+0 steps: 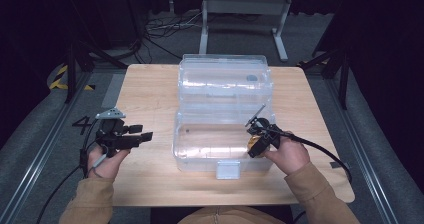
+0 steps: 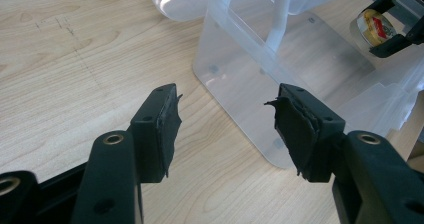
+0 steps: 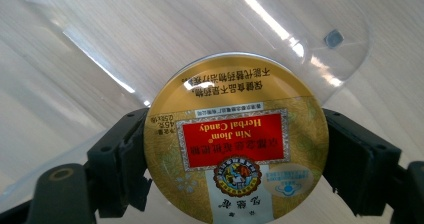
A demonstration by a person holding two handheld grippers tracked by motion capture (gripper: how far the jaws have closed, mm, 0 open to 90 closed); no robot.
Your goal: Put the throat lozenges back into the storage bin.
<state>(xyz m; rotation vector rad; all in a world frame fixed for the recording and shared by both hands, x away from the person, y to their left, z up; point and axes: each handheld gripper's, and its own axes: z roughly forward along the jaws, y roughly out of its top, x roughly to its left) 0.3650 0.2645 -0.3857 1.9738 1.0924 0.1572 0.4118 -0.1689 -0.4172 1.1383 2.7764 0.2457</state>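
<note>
Pale wooden table (image 1: 150, 91), with an open clear plastic box (image 1: 224, 139) resting at its middle, lid (image 1: 225, 76) folded back toward the far edge and lying on the wood too.

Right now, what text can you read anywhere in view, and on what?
"Nin Jiom" and "Herbal Candy": red panel on the candy tin, upside down, in the right gripper.
Chinese lines, small print and round emblem on the tin: too small to read.
"4": floor marking left of the table.
</note>
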